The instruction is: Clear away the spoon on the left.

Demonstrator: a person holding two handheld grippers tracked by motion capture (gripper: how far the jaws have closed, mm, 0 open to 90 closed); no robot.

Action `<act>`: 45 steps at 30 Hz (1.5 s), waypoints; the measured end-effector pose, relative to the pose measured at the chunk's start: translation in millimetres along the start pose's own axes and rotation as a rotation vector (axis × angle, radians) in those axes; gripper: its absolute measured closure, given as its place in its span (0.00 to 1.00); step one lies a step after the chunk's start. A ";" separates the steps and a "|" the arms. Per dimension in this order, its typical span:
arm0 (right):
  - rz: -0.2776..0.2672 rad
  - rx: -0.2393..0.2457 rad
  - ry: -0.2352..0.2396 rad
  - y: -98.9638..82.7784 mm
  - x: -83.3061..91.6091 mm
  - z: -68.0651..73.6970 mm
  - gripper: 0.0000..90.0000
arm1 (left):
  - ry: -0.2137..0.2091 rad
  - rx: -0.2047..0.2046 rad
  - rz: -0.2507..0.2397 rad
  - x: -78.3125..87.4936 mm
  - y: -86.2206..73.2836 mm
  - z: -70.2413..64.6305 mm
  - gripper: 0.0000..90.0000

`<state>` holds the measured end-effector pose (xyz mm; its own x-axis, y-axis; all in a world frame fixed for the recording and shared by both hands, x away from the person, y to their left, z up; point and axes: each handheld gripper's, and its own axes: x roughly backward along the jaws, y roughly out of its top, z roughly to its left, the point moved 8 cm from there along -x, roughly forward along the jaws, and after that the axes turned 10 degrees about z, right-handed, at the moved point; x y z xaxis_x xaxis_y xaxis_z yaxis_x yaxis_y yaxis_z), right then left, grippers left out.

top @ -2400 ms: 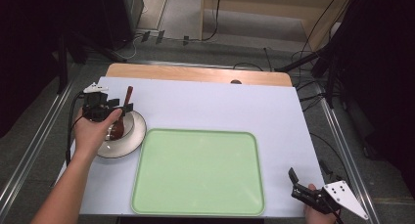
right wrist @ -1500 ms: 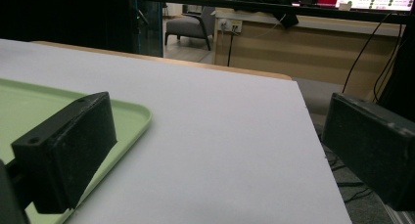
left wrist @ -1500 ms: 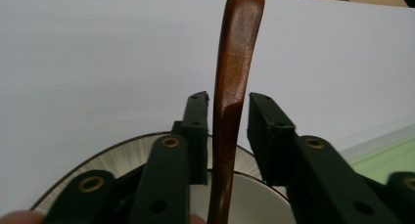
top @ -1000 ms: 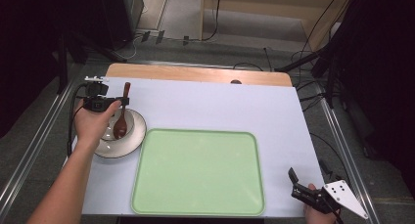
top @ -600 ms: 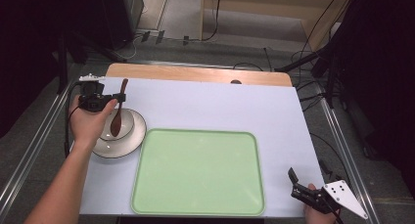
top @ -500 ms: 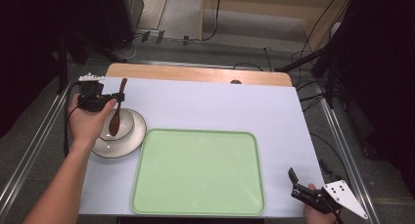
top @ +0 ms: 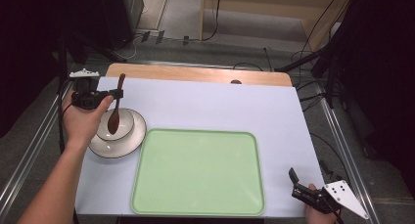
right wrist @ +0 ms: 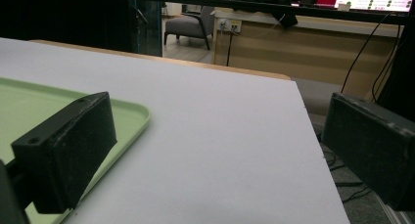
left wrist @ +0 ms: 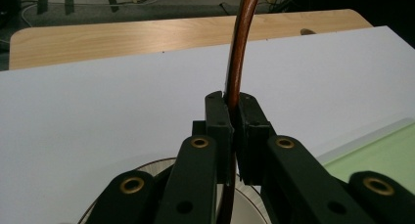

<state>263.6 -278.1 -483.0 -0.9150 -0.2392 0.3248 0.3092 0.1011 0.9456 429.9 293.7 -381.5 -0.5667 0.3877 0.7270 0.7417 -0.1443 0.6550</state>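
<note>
One claw, the left (top: pixel 116 92), clamps the brown wooden spoon (top: pixel 115 114) above the white round bowl (top: pixel 128 124), seemingly mid-lift, needing a steady carry next, while the right claw (top: pixel 299 183) idles wide.

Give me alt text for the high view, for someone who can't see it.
The left gripper holds a brown wooden spoon upright over a white bowl on a plate at the table's left. A bare green tray lies in the middle, and the right gripper rests open at the near right corner.
</note>
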 end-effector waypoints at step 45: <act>-0.001 -0.007 0.001 0.1 0.3 -0.4 0.00 | -0.102 -0.053 -0.002 2.9 4.3 -61.0 0.95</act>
<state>263.4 -278.5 -482.8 -0.9149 -0.2406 0.3241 0.3102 0.0946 0.9459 409.6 238.7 -364.1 -0.5268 0.4778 0.7030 0.7190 -0.1906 0.6683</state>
